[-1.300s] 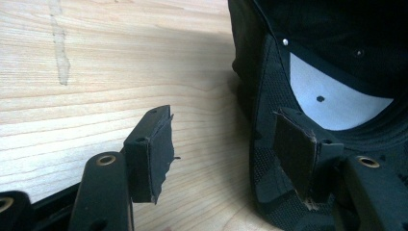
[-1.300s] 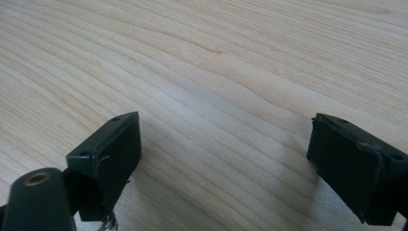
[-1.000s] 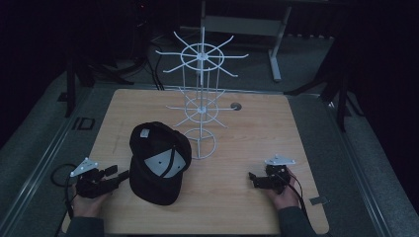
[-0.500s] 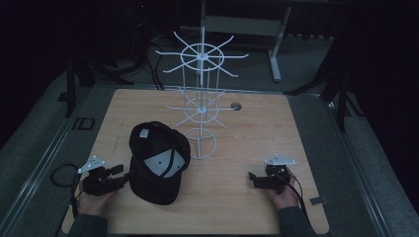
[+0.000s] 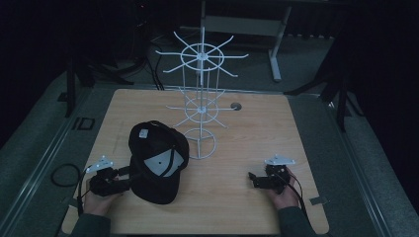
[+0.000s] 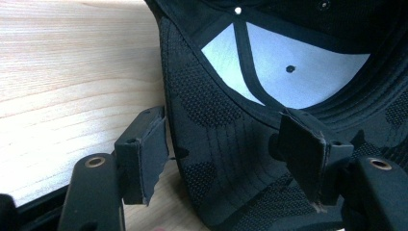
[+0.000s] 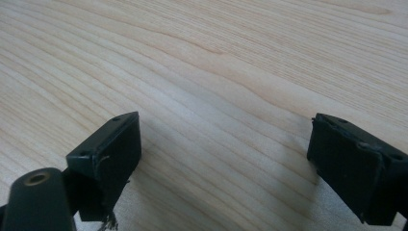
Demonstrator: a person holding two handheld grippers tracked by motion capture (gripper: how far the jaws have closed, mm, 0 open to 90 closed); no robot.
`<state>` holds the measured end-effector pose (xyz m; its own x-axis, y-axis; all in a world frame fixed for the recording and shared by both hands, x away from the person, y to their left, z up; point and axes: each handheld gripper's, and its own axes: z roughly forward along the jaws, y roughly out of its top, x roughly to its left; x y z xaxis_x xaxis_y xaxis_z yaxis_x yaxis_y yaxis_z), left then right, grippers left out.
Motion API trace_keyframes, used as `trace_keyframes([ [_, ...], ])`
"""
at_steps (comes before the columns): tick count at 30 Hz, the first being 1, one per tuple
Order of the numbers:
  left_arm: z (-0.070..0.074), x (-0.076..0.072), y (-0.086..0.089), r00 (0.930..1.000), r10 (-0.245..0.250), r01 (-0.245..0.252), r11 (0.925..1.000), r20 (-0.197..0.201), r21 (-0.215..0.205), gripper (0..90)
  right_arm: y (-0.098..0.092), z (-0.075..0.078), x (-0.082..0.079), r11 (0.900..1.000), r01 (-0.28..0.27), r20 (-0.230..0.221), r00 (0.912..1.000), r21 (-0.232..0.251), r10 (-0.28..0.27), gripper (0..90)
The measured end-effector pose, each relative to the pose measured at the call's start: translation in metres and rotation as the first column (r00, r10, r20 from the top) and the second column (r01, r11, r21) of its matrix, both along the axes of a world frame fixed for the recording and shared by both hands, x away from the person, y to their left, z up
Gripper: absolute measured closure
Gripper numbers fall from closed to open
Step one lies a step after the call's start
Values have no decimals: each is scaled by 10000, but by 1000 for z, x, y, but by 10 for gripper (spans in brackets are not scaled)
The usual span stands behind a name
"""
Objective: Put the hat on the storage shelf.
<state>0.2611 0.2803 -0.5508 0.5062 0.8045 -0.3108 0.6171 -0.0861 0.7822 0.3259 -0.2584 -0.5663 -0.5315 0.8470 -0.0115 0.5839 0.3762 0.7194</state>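
At the bench's (image 5: 296, 123) near-left corner, black cap (image 5: 157, 160) lying upside down, brim edge sitting right between the left gripper (image 6: 226, 144) pads, spread wide, not pinching yet. Right gripper (image 7: 226, 159) gaping over bare wood, well off to the cap's right, so clearly the left's job

Left gripper (image 5: 120, 174) now lower and nearer table's front edge than a second ago, shifted slightly toward person. Its tips sit at left edge of black cap (image 5: 157, 163), where earlier they pointed at cap from higher up its side. Left jaws have just been opening a little wider; in left gripper view cap brim (image 6: 216, 144) lies between them, pads not pressing on it. Cap itself appears nudged slightly toward front edge.
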Motion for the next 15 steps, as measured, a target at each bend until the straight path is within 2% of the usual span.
trace_keyframes([
  [4,-1,1,-1,10000,34,-33,9999,-54,154,336,0,0,0,10000,-1,2,10000,-1,1,115],
  [7,-1,1,-1,9999,-45,47,9999,-116,102,335,0,0,0,10000,0,0,10000,0,0,115],
  [12,-2,0,-6,9980,-563,564,9984,-276,23,345,0,0,0,10000,-3,7,10000,-2,3,115],
  [15,-2,-1,-9,9939,-1069,1066,9942,-281,-119,376,0,0,0,10000,-3,6,10000,-3,3,115],
])
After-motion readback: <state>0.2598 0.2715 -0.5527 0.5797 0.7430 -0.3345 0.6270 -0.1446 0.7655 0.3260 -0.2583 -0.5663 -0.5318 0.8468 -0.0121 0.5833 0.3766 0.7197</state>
